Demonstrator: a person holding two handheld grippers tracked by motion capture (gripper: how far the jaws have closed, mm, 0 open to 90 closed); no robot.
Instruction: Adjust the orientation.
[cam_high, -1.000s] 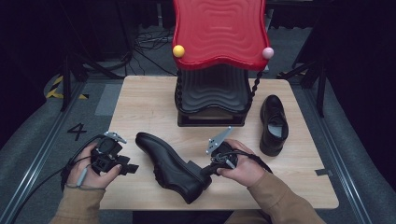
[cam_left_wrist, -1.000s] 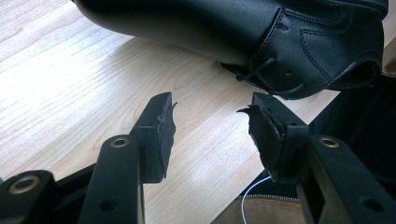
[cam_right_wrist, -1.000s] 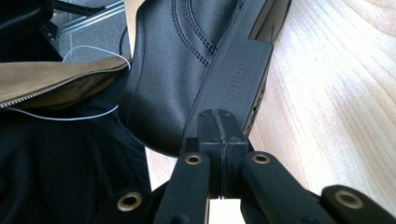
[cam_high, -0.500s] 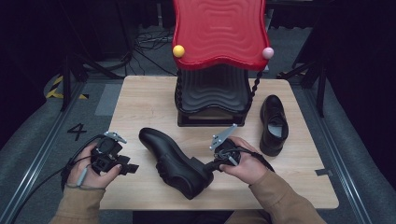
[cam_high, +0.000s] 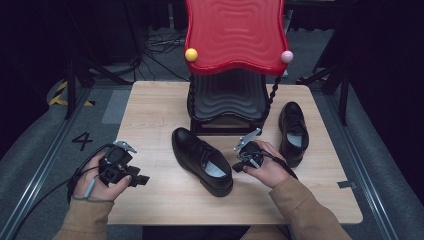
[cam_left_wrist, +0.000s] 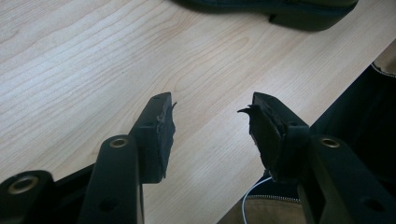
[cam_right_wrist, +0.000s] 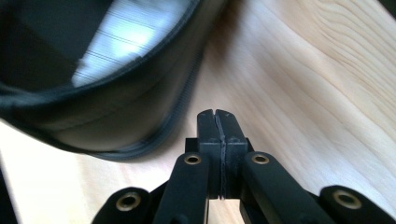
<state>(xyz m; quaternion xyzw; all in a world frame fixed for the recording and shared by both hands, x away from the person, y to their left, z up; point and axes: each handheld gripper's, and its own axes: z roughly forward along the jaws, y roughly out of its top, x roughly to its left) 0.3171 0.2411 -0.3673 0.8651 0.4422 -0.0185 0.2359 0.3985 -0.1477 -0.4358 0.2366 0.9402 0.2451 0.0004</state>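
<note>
This looks like a studio or lab set up for recording, not a home. A pale wooden surface (cam_high: 165, 195) stands alone in a dark, black-draped room on a grey floor (cam_high: 40, 145), with loose cables (cam_high: 160, 42) lying behind it, black stand legs (cam_high: 72, 87) at the sides, and metal rails (cam_high: 30, 192) running along the floor. A number 4 (cam_high: 82, 141) and yellow-black hazard tape (cam_high: 62, 95) mark the floor.
</note>
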